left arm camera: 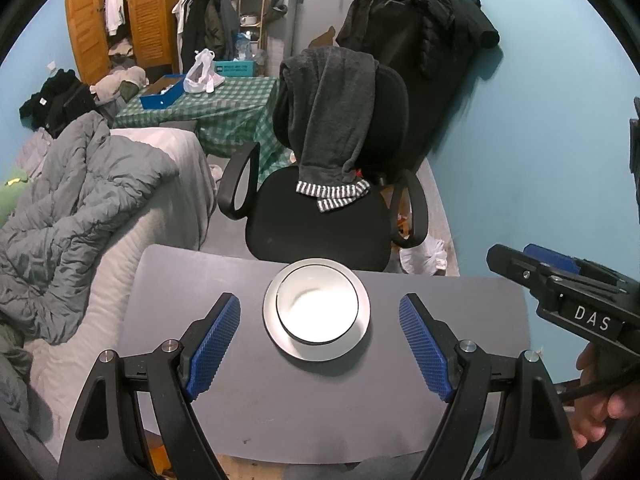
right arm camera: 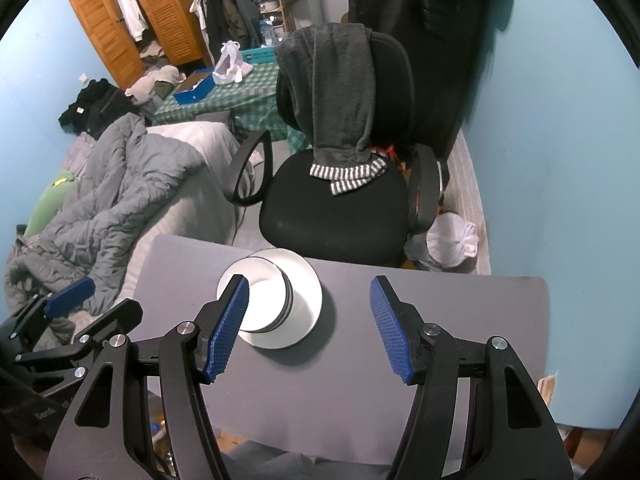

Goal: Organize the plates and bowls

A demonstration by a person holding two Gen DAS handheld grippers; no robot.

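Right wrist: bowl (right arm camera: 276, 300) half-hidden behind finger (right arm camera: 226, 328)

Both wrist views look down and forward over the desk (left arm camera: 200, 400) toward the chair (left arm camera: 320, 220), the right view set further right; both share the bowl (right arm camera: 266, 304).

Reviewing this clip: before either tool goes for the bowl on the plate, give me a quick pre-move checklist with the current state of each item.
1. Left tool open wide, holding nothing: ok.
2. Right tool open, holding nothing: ok.
3. Bowl upright, seated inside the plate rim: ok.
4. Bowl looks empty inside: ok.
5. Plate fully on the table, near its far edge but not overhanging: ok.
6. More than one plate or bowl in the stack: cannot tell.
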